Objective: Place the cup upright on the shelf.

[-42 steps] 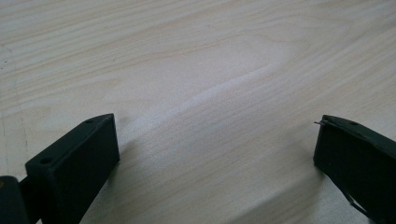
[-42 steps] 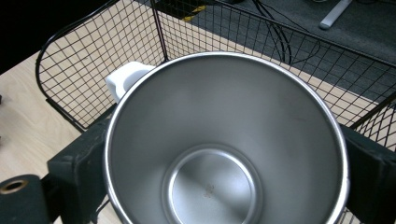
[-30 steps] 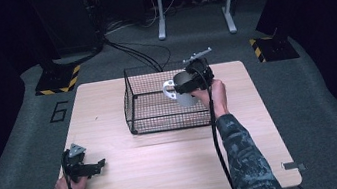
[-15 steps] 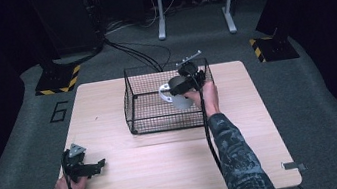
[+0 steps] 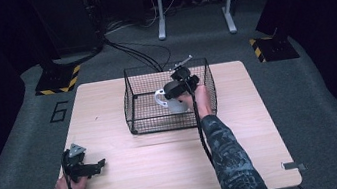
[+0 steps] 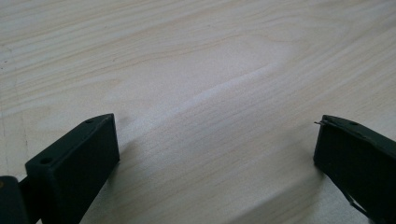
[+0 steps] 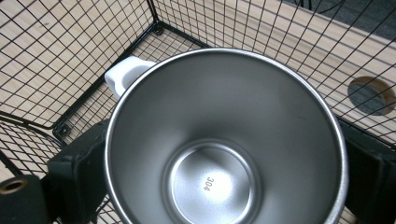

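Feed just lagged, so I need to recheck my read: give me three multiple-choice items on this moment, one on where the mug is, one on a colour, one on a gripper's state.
1. The mug is:
A. on the bare table
B. within the wire basket
C. on the floor

2. The mug's handle is:
A. white
B. red
C. black

3. The left gripper is:
A. shut on the mug
B. shut, empty
C. open, empty

Answers:
1 B, mesh surrounds it.
2 A, the white handle shows beside the steel rim.
3 C, its jaws stand apart over bare wood; the right gripper flanks the mug.
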`<action>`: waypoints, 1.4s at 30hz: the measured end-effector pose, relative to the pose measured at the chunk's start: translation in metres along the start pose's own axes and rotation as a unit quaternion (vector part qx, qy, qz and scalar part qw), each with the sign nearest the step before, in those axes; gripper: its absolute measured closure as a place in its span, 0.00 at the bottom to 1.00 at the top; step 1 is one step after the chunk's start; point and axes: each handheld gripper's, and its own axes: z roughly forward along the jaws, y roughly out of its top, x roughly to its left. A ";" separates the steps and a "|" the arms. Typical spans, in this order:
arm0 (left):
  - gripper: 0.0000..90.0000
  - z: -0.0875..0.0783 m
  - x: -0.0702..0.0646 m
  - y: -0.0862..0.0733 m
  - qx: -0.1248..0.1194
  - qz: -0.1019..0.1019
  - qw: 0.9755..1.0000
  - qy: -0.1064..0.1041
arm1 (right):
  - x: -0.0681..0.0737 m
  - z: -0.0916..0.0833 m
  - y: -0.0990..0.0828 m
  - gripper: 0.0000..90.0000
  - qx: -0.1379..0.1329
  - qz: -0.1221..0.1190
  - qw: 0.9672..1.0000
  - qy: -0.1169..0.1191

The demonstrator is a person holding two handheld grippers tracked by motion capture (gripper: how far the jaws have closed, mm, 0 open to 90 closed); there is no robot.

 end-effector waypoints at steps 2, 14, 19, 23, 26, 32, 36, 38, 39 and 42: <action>0.00 0.000 0.000 0.000 0.000 0.000 1.000 0.000 | 0.001 0.002 0.000 0.07 0.006 -0.003 1.000 -0.001; 0.00 0.000 0.000 0.000 0.000 0.000 1.000 0.000 | 0.007 0.016 0.000 0.07 0.033 0.002 0.999 -0.004; 0.00 0.000 0.000 0.000 0.000 0.000 1.000 0.000 | 0.008 0.020 -0.001 0.07 0.035 0.002 0.999 0.000; 0.00 0.000 0.000 0.000 0.000 0.000 1.000 0.000 | 0.010 0.022 -0.001 0.07 0.038 0.007 0.999 0.001; 0.00 0.000 0.000 0.000 0.000 0.000 1.000 0.000 | 0.010 0.023 -0.002 0.07 0.040 -0.003 0.999 -0.004; 0.00 0.000 0.000 0.000 0.000 0.000 1.000 0.000 | 0.009 0.026 -0.005 0.07 0.048 0.006 0.999 -0.007; 0.00 0.000 0.000 0.000 0.000 0.000 1.000 0.000 | 0.008 0.026 -0.006 0.06 0.046 0.009 0.999 -0.006; 0.00 0.000 0.000 0.000 0.000 0.000 1.000 0.000 | 0.007 0.025 -0.007 0.06 0.047 0.008 0.999 -0.007; 0.00 0.000 0.000 0.000 0.000 0.000 1.000 0.000 | 0.007 0.025 -0.007 0.06 0.046 0.011 0.999 -0.007; 0.00 0.000 0.000 0.000 0.000 0.000 1.000 0.000 | 0.006 0.024 -0.009 0.06 0.047 0.012 0.999 -0.007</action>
